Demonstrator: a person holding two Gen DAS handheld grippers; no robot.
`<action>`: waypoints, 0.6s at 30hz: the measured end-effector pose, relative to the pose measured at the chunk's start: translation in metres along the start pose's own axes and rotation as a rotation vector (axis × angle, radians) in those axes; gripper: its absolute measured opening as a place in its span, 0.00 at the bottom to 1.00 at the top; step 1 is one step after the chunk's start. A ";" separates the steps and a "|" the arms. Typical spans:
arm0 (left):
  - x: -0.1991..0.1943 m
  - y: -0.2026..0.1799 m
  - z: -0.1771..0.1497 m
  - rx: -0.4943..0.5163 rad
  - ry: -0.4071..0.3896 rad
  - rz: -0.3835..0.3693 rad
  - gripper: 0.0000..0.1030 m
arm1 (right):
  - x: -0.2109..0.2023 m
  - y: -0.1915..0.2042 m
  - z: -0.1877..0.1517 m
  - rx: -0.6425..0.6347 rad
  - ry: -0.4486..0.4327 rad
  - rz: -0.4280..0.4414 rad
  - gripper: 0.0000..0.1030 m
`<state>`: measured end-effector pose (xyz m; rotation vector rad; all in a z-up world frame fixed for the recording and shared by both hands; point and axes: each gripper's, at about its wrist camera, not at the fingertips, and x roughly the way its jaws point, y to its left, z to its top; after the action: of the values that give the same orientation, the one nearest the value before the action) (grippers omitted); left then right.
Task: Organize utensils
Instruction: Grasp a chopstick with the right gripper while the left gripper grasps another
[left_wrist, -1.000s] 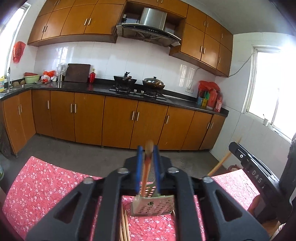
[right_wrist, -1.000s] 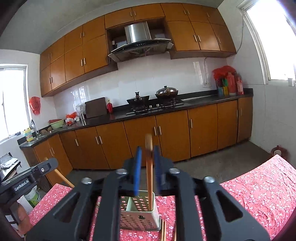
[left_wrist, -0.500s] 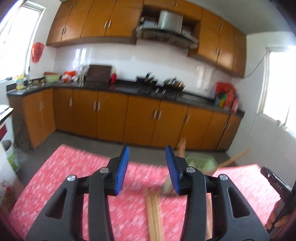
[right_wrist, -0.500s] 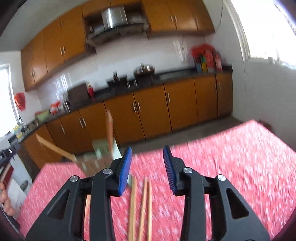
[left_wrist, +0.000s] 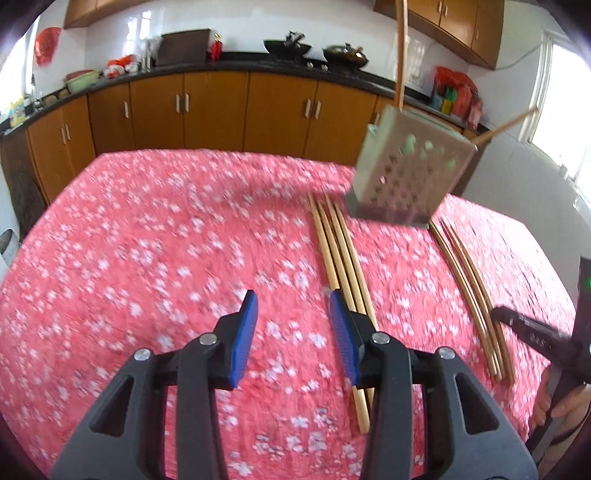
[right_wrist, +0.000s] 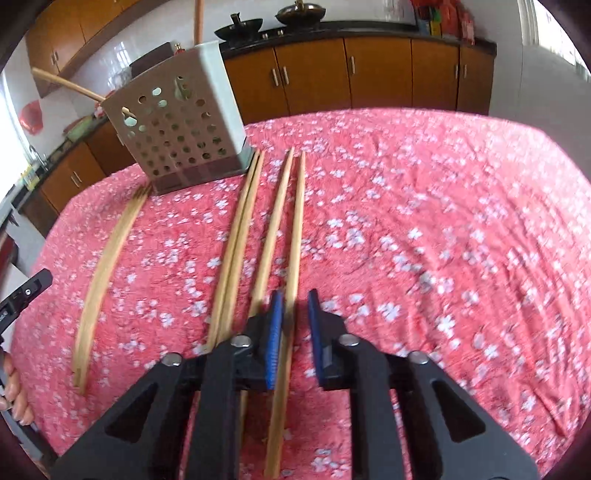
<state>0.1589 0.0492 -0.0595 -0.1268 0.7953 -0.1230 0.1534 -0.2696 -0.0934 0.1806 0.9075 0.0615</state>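
Observation:
A pale green perforated utensil holder (left_wrist: 410, 173) (right_wrist: 181, 122) stands on the red floral tablecloth with two chopsticks (left_wrist: 400, 55) sticking up out of it. Several wooden chopsticks lie on the cloth in groups (left_wrist: 340, 254) (left_wrist: 469, 291) (right_wrist: 236, 240) (right_wrist: 99, 273). My left gripper (left_wrist: 291, 317) is open and empty, low over the cloth just left of one group. My right gripper (right_wrist: 293, 314) is open with its jaws astride the rightmost chopstick (right_wrist: 291, 266), not closed on it.
The table (left_wrist: 147, 240) with the red cloth drops off at its far edge toward brown kitchen cabinets (left_wrist: 221, 103). The other gripper body shows at the right edge of the left wrist view (left_wrist: 546, 343) and the left edge of the right wrist view (right_wrist: 22, 295).
Both grippers let go of the chopsticks they held over the holder, opened, and dropped down toward the chopsticks lying on the cloth. The two chopsticks now stand in the holder.

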 end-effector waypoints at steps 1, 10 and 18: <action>0.002 -0.002 -0.002 0.002 0.007 -0.007 0.39 | 0.001 -0.002 0.001 0.001 -0.004 -0.020 0.07; 0.023 -0.026 -0.010 0.058 0.078 -0.067 0.21 | -0.003 -0.030 0.007 0.086 -0.019 -0.090 0.07; 0.041 -0.036 -0.012 0.092 0.124 -0.023 0.16 | 0.000 -0.025 0.005 0.059 -0.017 -0.085 0.07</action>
<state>0.1762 0.0068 -0.0910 -0.0410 0.9108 -0.1904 0.1570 -0.2948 -0.0947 0.1972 0.8992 -0.0462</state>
